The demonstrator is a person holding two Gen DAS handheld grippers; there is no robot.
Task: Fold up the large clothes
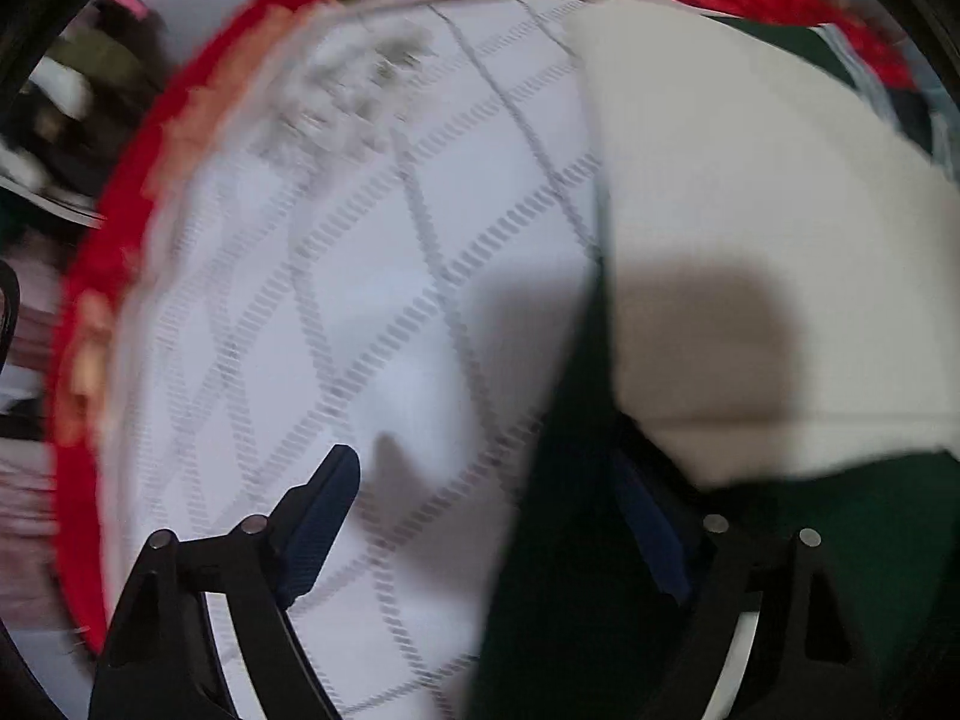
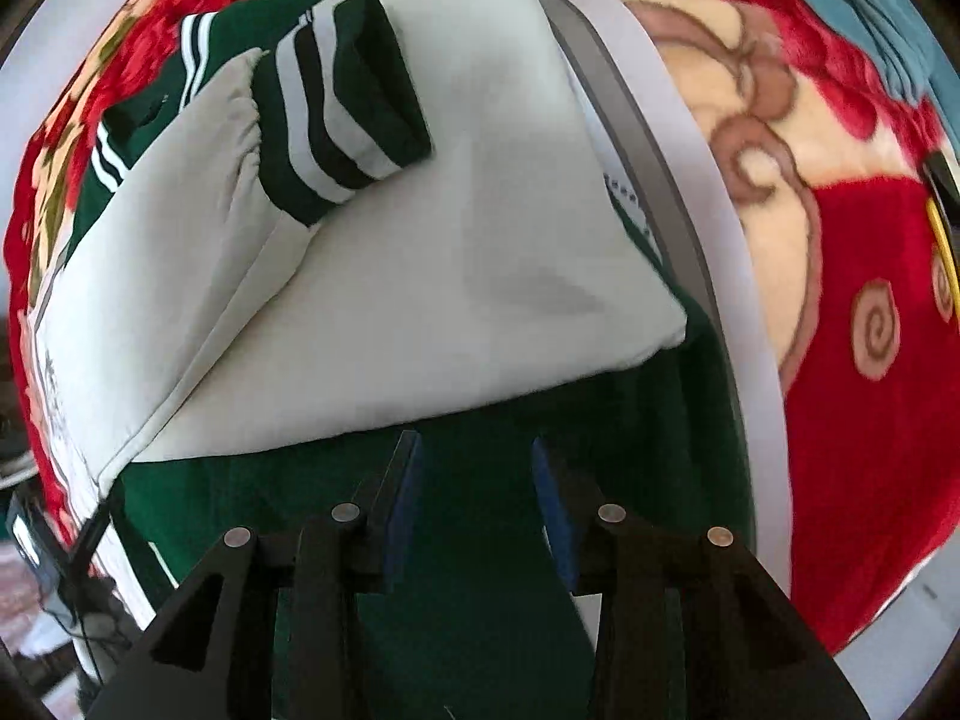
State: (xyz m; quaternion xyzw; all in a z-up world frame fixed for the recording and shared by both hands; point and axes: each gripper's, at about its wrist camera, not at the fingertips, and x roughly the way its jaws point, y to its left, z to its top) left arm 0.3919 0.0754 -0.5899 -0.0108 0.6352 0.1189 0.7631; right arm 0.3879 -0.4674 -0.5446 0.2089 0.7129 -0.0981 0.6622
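**Right wrist view: jacket half folded, more folds left**

Right wrist camera showed my right gripper (image 2: 474, 480) partly open, nothing between its pads, over the green-and-white jacket (image 2: 420, 276) on the white mat (image 2: 762, 420). One sleeve with its striped cuff (image 2: 342, 114) lay folded across the body toward ten o'clock. My left gripper (image 1: 486, 510) stood wide, a dark green edge between its fingers but not pinched. I judged the sleeves tucked and the body fold still undone. The red blanket (image 2: 870, 420) lay beneath.
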